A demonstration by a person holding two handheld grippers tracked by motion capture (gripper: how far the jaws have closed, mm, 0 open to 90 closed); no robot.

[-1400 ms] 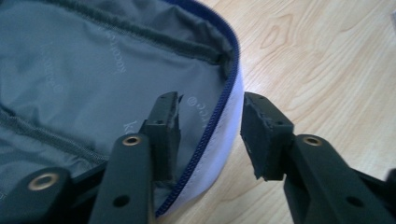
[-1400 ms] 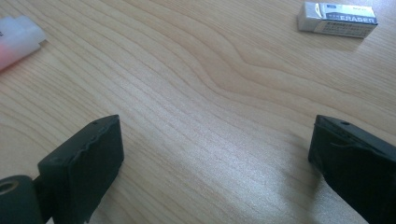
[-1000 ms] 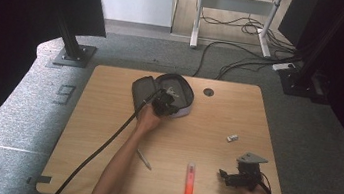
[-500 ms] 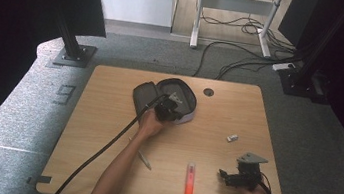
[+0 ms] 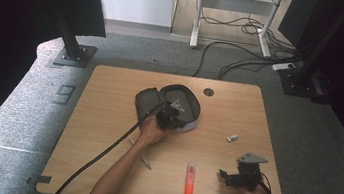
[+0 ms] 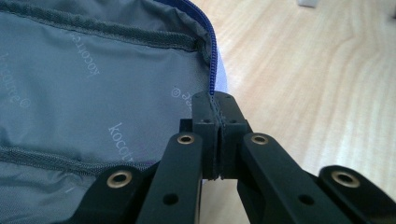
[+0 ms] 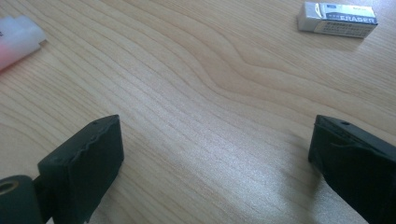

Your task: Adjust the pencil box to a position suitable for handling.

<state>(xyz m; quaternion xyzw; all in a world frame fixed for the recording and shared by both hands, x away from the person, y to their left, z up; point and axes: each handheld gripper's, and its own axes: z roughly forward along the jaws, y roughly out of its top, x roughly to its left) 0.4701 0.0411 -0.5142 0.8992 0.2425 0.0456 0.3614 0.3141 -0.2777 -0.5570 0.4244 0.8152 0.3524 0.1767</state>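
The open pouch [image 5: 178, 107] is lying on the worktop [image 5: 109, 99] near the middle of its far edge. The eraser [image 5: 232, 137] is sitting toward the right edge. The marker [image 5: 190, 180] is lying near the near edge, with the pen [image 5: 141, 155] lying to its left.

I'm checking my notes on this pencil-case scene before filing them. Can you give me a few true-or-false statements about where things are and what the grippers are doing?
1. The left gripper is shut on the zipper edge of the pencil case. True.
2. The right gripper holds the eraser. False: its jaws stand wide open over bare table, with the eraser lying apart from them.
3. The pencil case is zipped closed. False: it lies open, with its grey lining showing.
4. An orange marker lies on the table between the two arms. True.
5. The eraser is inside the pencil case. False: it lies on the table, to the right of the case.
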